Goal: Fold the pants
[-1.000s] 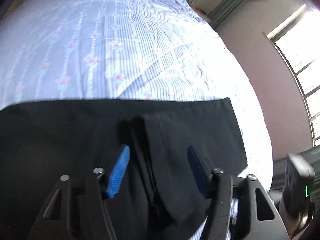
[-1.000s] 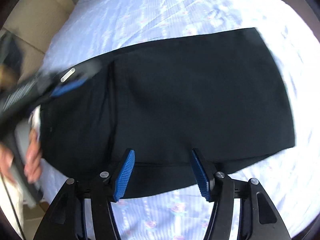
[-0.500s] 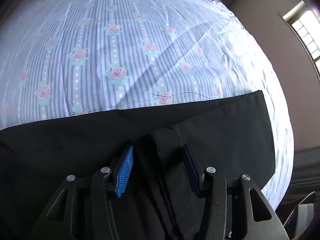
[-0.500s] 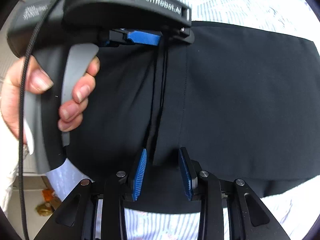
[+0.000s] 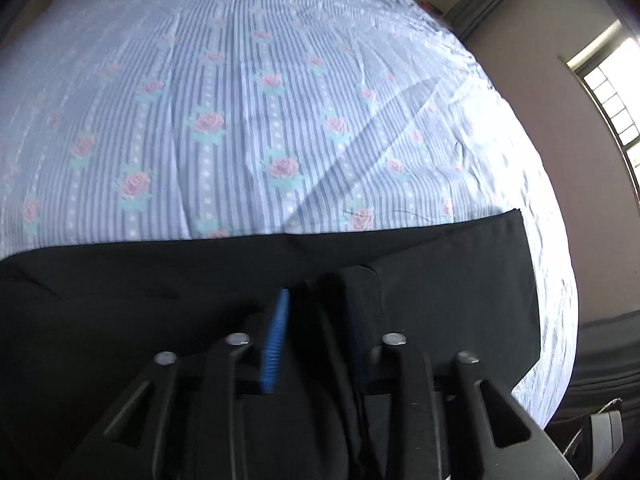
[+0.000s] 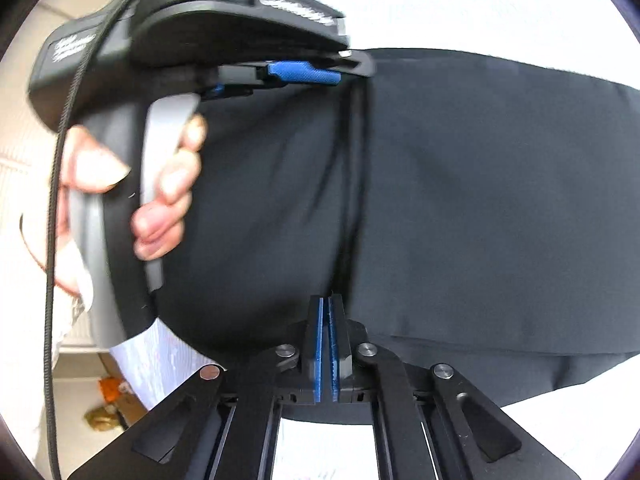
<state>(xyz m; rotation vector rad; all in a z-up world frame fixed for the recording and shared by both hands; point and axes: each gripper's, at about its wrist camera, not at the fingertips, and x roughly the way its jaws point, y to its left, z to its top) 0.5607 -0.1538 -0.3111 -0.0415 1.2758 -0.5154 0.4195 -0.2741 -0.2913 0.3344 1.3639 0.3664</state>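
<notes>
Black pants [image 5: 440,280] lie flat across the near part of a bed, partly folded; they also fill the right wrist view [image 6: 460,200]. My left gripper [image 5: 316,336] has its blue pads narrowed around a raised ridge of the pants fabric at the far edge. It also shows in the right wrist view [image 6: 308,74], held by a hand. My right gripper [image 6: 325,336] is shut, its blue pads pressed together on the near end of the same ridge of the pants.
The bed sheet [image 5: 260,100] is blue-striped with pink roses and stretches far beyond the pants. A wall and a bright window [image 5: 608,100] are on the right. Floor with small objects [image 6: 104,412] shows at lower left of the right wrist view.
Both grippers have closed in: the right went from open to fully shut on the pants fold, the left narrowed around the fabric ridge. The ridge has risen between them.
</notes>
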